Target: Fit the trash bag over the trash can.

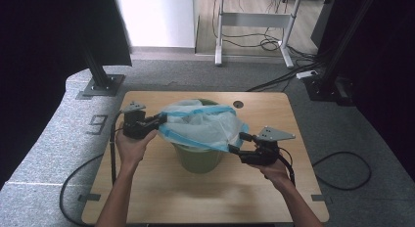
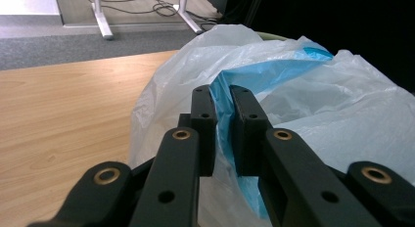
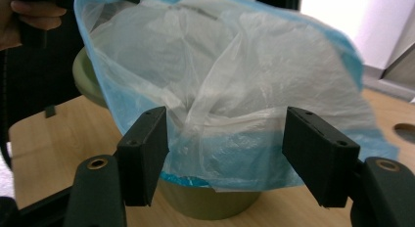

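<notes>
A thin white plastic bag [image 1: 203,124] with a blue rim band [image 2: 264,73] is draped over a green bin [image 1: 198,158] at the middle of the wooden table [image 1: 205,197]. My left gripper [image 1: 161,120] is at the bag's left side, and its jaws [image 2: 222,124] are shut on the blue rim. At the bag's right edge, my right gripper [image 1: 237,143] stands open. In the right gripper view the bag [image 3: 220,65] hangs just beyond the wide-apart jaws [image 3: 225,153], over the bin [image 3: 205,202], and the pads do not press on it.
A round hole [image 1: 238,104] sits in the tabletop behind the bin. Black posts [image 1: 100,70] stand on the grey floor at both far corners. A desk frame [image 1: 254,21] and loose cables [image 1: 284,78] lie beyond. The other hand [image 3: 29,16] shows in the right gripper view.
</notes>
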